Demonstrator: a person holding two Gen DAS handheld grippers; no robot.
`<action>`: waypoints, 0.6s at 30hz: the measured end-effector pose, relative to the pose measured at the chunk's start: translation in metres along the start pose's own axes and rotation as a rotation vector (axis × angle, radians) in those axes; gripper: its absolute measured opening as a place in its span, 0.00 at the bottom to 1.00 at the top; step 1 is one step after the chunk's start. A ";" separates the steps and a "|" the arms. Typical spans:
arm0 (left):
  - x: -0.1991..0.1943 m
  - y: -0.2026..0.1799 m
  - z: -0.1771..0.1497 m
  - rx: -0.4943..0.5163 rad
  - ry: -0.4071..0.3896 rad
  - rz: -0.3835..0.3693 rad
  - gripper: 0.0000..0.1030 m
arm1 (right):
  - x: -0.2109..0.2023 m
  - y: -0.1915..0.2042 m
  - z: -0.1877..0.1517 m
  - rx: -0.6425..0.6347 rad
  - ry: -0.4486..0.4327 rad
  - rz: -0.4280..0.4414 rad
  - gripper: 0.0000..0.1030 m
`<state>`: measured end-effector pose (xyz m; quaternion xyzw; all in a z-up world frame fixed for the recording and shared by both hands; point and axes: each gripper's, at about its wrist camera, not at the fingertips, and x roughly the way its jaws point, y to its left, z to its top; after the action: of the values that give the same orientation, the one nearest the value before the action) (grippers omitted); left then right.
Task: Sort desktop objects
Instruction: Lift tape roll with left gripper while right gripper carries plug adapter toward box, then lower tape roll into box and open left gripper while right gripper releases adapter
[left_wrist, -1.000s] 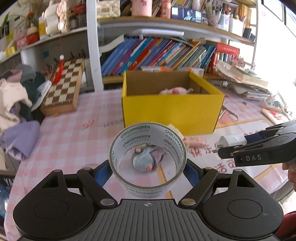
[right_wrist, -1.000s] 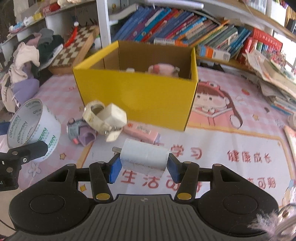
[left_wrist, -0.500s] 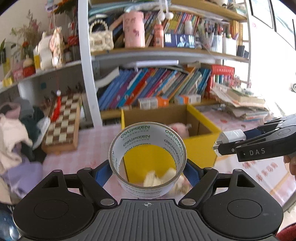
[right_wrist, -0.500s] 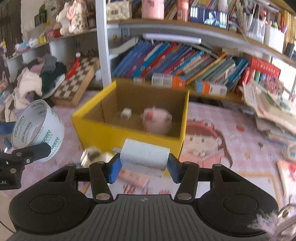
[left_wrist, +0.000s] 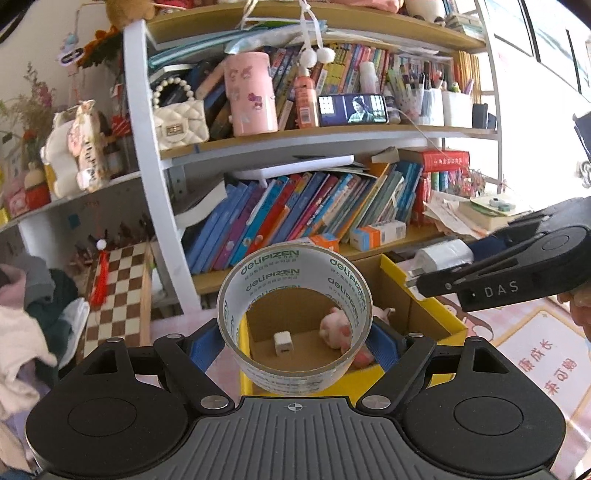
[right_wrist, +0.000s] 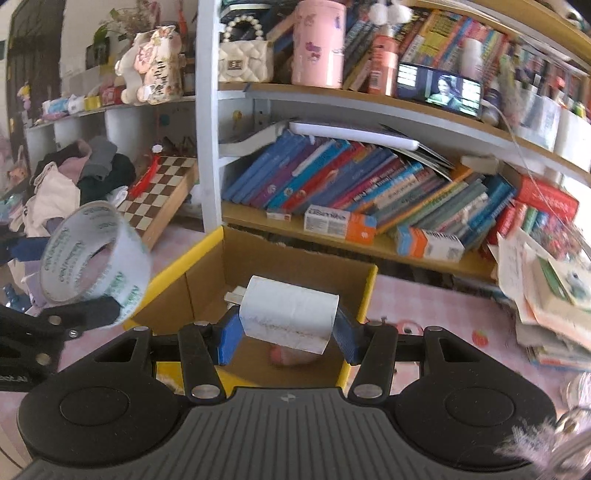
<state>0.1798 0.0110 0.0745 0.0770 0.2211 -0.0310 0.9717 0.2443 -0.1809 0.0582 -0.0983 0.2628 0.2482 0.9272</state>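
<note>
Counting largest down: one yellow cardboard box (left_wrist: 424, 314) before the bookshelf (left_wrist: 332, 140), one tape roll (left_wrist: 295, 321), one white charger plug (right_wrist: 290, 319). Your left gripper (left_wrist: 295, 343) clamps the roll, your right gripper (right_wrist: 288, 334) clamps the plug, both above the box. Only the left view shows inside: one pink plush (left_wrist: 334, 328), one small white cube (left_wrist: 283, 343).
</note>
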 end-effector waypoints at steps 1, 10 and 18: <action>0.005 0.000 0.002 0.003 0.002 0.001 0.81 | 0.006 -0.001 0.002 -0.015 0.002 0.009 0.49; 0.063 0.006 0.020 0.014 0.089 -0.021 0.81 | 0.071 -0.011 0.010 -0.137 0.085 0.094 0.49; 0.123 0.001 0.022 0.041 0.233 -0.034 0.81 | 0.134 -0.015 0.008 -0.237 0.238 0.214 0.49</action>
<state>0.3002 0.0051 0.0403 0.0963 0.3332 -0.0426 0.9370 0.3545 -0.1366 -0.0058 -0.2069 0.3483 0.3612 0.8399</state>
